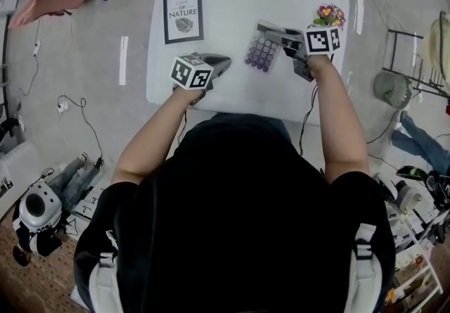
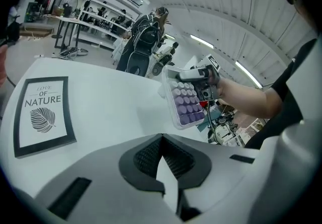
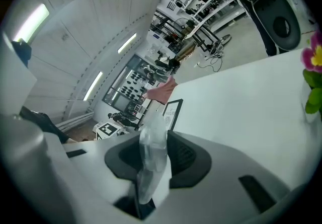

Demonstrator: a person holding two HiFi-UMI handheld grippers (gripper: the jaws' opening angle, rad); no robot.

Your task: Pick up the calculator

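Your right gripper (image 3: pixel 152 140) has its fingers (image 3: pixel 187 159) clamped on the calculator (image 1: pixel 262 51), held edge-on between them, tilted above the tabletop (image 1: pixel 225 16). It has a clear casing and round keys shading from pale to deep purple. Your left gripper (image 2: pixel 161 138) is closed on nothing.

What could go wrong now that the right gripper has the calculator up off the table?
1. The right gripper pinches the calculator near one end only. The rest hangs past the jaws, tilted, so it might swing or slip down onto the table.
2. The potted flowers stand close beside that gripper, near the table's corner. A sideways move could knock them over.
3. The left gripper is shut, empty and away from the calculator, so it gives no support.
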